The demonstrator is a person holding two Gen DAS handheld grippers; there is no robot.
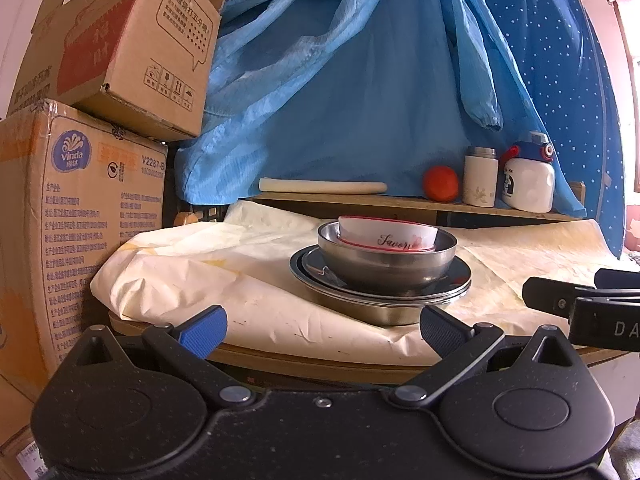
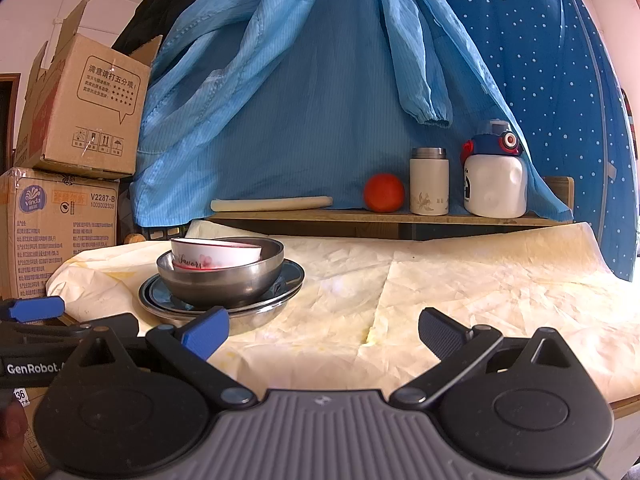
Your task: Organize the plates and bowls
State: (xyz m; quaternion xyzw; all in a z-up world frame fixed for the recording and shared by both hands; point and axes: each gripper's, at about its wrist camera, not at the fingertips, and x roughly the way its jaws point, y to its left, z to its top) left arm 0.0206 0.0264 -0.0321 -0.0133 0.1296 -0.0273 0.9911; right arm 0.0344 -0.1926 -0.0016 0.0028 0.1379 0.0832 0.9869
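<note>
Both grippers, left (image 1: 323, 330) and right (image 2: 323, 330), hover with jaws wide, so I'd pinch the white bowl (image 1: 387, 235) by its rim near the bench's (image 2: 480, 300) left edge.

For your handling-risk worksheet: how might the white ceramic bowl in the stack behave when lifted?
The white ceramic bowl sits tilted and loose inside the steel bowl, so it probably lifts free. It looks glazed, likely slippery, and would probably chip if dropped.

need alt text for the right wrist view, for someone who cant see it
A white ceramic bowl sits tilted inside a steel bowl on stacked steel plates, left on a paper-covered table. The open right gripper points at bare paper beside them.
</note>
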